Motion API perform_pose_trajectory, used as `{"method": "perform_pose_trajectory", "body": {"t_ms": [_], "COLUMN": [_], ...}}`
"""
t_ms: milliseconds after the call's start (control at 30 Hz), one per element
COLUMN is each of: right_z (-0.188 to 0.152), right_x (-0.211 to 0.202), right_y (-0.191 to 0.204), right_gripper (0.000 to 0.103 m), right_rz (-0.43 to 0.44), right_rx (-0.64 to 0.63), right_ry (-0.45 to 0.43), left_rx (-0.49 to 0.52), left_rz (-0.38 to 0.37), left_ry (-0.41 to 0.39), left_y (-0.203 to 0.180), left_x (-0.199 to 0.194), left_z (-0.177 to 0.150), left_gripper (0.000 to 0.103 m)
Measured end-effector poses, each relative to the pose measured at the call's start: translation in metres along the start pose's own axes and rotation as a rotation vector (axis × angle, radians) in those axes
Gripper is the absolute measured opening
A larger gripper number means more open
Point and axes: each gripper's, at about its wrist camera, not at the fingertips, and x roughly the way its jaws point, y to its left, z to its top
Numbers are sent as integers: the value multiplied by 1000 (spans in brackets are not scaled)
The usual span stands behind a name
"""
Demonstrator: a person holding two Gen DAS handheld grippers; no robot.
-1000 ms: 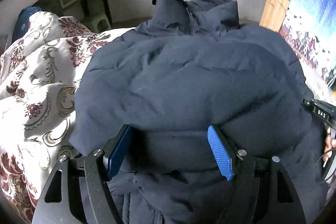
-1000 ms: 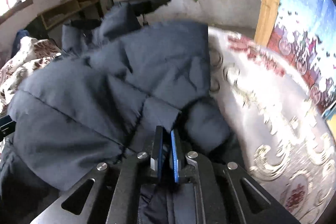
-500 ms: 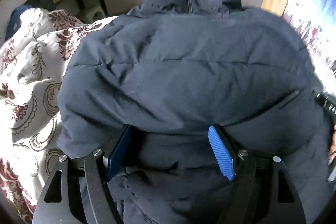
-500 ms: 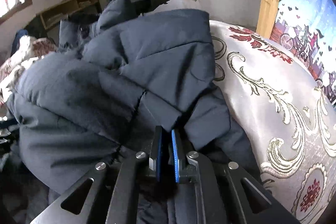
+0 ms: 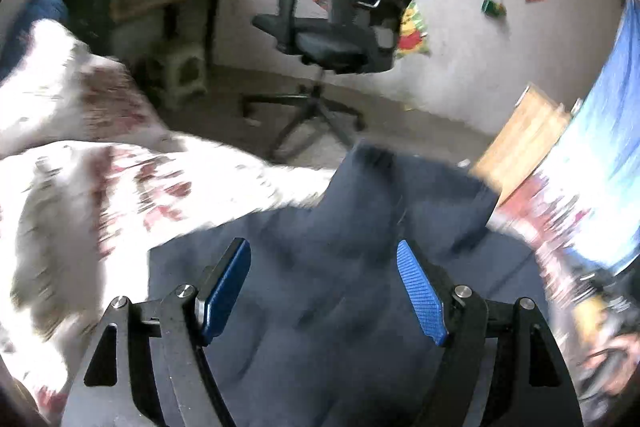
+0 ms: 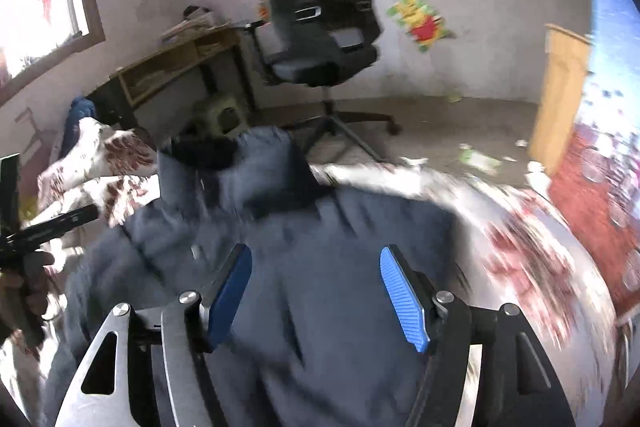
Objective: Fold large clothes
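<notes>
A dark navy puffer jacket (image 5: pixel 360 235) lies folded on the patterned bed cover, collar end toward the room. My left gripper (image 5: pixel 324 251) hovers above it, open, with nothing between its blue pads. In the right wrist view the same jacket (image 6: pixel 320 287) spreads below my right gripper (image 6: pixel 316 255), whose jaws are opening and are clear of the cloth. Both views are blurred by motion. The left hand with its gripper (image 6: pixel 36 239) shows at the left edge of the right wrist view.
A white bed cover with dark red flowers (image 5: pixel 80 211) lies around the jacket. Beyond the bed stand a black office chair (image 5: pixel 352 27), a small stool (image 5: pixel 180 75), a wooden desk (image 6: pixel 180 67) and a wooden panel (image 6: pixel 560 99).
The right gripper let go of the jacket and opened. Both grippers rose and pulled back, so the jacket sits lower in view and the chair and floor show.
</notes>
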Motion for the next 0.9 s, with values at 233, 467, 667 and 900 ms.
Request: {"method": "perform_pose_trajectory", "body": {"t_ms": [233,467,667,900], "right_z": [92,105,104,83], "right_x": [112,173,165,97], "right_y": [26,47,42,43], "right_gripper": [54,38,7,6], "right_rz": [73,-4,53,235], "right_rx": [-33,-140,-97,-221], "right_ry": [218,342,311,296], "left_rx": [-50,-57,-44,88], "left_rz": [33,30,-1,-108], "left_ry": [166,244,191,218], "left_y": [4,2,-1,14], "left_x": [69,108,91,35], "left_z": [62,68,72,48], "left_gripper": [70,21,5,3]}}
